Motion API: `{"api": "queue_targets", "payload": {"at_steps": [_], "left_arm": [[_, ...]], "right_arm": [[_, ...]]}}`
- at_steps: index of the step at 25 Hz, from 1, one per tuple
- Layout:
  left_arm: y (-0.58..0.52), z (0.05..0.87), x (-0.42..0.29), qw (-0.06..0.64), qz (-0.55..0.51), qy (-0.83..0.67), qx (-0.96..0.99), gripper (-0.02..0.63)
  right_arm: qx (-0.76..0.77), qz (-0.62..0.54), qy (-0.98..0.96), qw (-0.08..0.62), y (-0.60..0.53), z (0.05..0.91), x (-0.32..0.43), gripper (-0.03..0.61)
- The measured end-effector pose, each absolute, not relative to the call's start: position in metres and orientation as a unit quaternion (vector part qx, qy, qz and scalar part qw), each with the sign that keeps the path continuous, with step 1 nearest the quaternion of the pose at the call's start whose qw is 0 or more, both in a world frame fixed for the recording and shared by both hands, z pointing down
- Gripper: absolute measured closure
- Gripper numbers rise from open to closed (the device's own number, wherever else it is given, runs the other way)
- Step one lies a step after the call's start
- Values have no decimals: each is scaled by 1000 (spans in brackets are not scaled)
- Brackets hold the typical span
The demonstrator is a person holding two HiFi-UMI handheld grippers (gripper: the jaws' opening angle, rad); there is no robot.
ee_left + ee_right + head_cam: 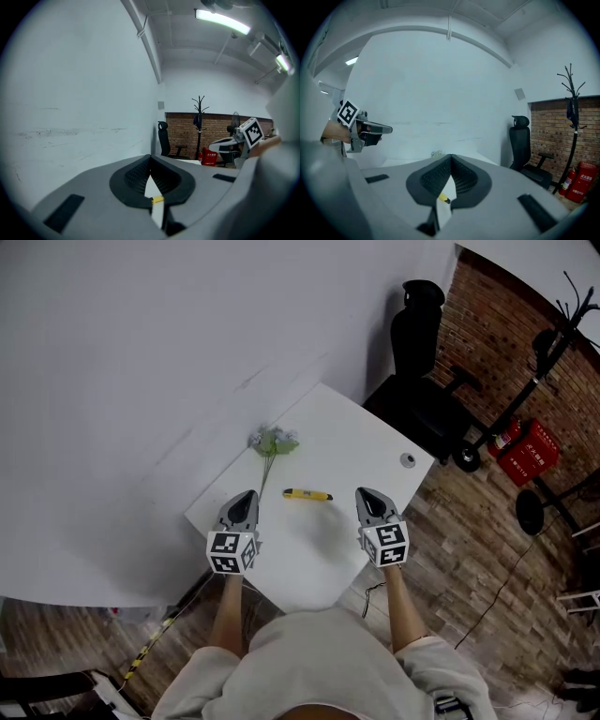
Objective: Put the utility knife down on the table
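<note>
While shut and empty, left hand-held gripper (249,495), right hand-held gripper (363,493), yellow utility knife (307,494) between.

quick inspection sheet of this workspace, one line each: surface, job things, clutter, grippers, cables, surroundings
surface: white table, mostly bare
job's things: yellow utility knife lying flat on the table between the two grippers, touched by neither
clutter: flower sprig near the far edge; round grommet at the right corner
grippers: left gripper and right gripper, both with jaws together, holding nothing
cables: thin black cable on the wooden floor to the right of the table
surroundings: black office chair, red fire extinguisher box, coat rack, brick wall
</note>
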State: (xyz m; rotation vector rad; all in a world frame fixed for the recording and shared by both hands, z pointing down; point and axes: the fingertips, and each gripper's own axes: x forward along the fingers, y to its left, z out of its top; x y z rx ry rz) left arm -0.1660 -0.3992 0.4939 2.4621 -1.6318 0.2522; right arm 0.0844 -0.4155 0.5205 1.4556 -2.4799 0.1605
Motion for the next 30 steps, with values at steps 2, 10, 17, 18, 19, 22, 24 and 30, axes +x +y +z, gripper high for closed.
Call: {"api": "queue_targets", "payload": {"at_steps": [2, 10, 17, 18, 19, 22, 24, 30], "left_arm": [[-398, 488, -166, 84, 81, -550, 827, 607], [-401, 474, -166, 71, 71, -553, 827, 607], [-399, 470, -164, 71, 69, -552, 828, 607], [-398, 471, -164, 71, 68, -552, 828, 607], [-398, 471, -165, 70, 68, -552, 828, 607], [-397, 470, -165, 68, 69, -552, 828, 607], [-396, 468, -166, 66, 70, -551, 829, 607], [-398, 467, -163, 65, 74, -548, 831, 607]], "right_arm": [[501, 49, -854, 127, -415, 514, 84, 580], [509, 40, -852, 116, -418, 501, 88, 580], [516, 43, -849, 111, -417, 498, 92, 580], [516, 44, -848, 111, -416, 499, 92, 580], [516, 44, -848, 111, -416, 500, 93, 580], [516, 44, -848, 112, -414, 501, 94, 580], [516, 44, -848, 113, -413, 501, 93, 580], [513, 43, -850, 115, -415, 499, 91, 580]]}}
